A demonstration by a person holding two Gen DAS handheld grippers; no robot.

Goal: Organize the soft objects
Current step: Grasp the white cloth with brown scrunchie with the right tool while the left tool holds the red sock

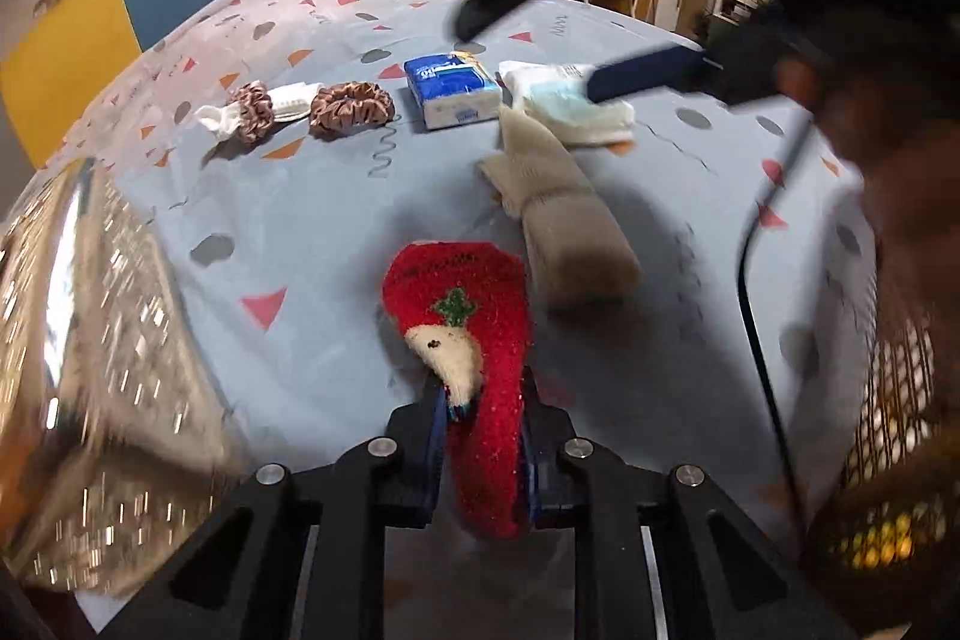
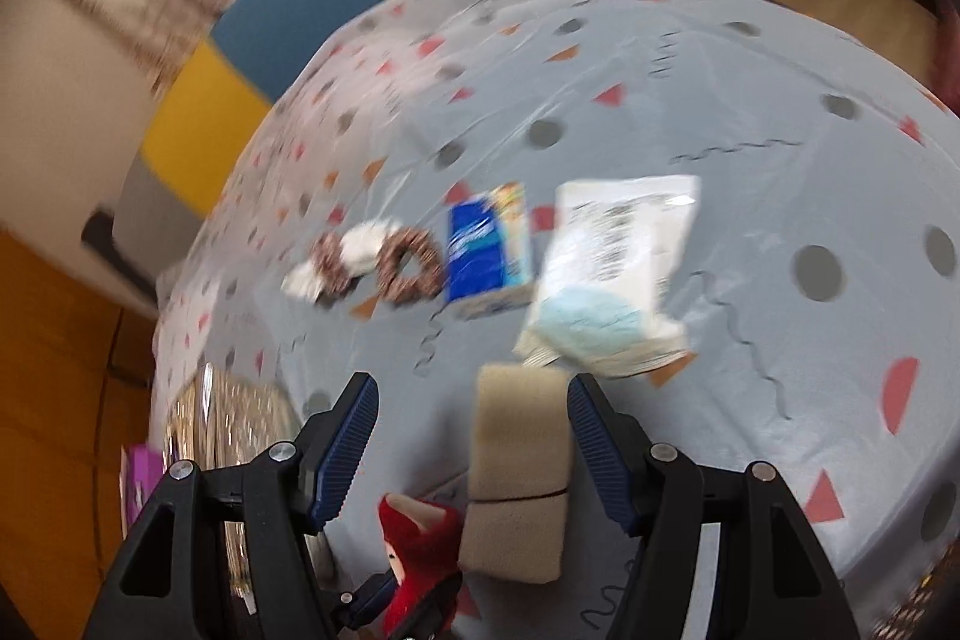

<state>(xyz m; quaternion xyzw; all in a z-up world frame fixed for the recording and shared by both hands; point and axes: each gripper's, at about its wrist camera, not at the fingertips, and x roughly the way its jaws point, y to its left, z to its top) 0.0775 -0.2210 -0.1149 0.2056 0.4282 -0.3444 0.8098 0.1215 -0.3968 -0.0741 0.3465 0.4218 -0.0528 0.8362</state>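
The left gripper (image 1: 483, 418) is clamped tight on the red sock (image 1: 480, 340), its two blue-padded fingers (image 1: 437, 436) squeezing the fuzzy fabric from both sides, and the sock's free end, with a green tree and a cream patch on it, reaches forward over the patterned tablecloth (image 1: 288, 232). Just beside it, on the right in the left wrist view, lies the rolled beige sock (image 1: 570, 214), resting on the cloth. Over on the other side, the right gripper (image 2: 474, 430) hangs with its jaws spread wide and nothing pinched; the beige sock sits in the gap between them but closer to the right finger (image 2: 591, 436), and whether that pad touches it is hard to tell through the blur. Farther back on the table, in a row: a brown scrunchie (image 1: 351, 109), a second scrunchie (image 1: 252, 112) wrapped around something white, a blue tissue pack (image 1: 450, 91), and a clear packet (image 1: 570, 100) with pale blue contents. Shiny woven baskets (image 1: 90, 340) flank the scene at both edges.
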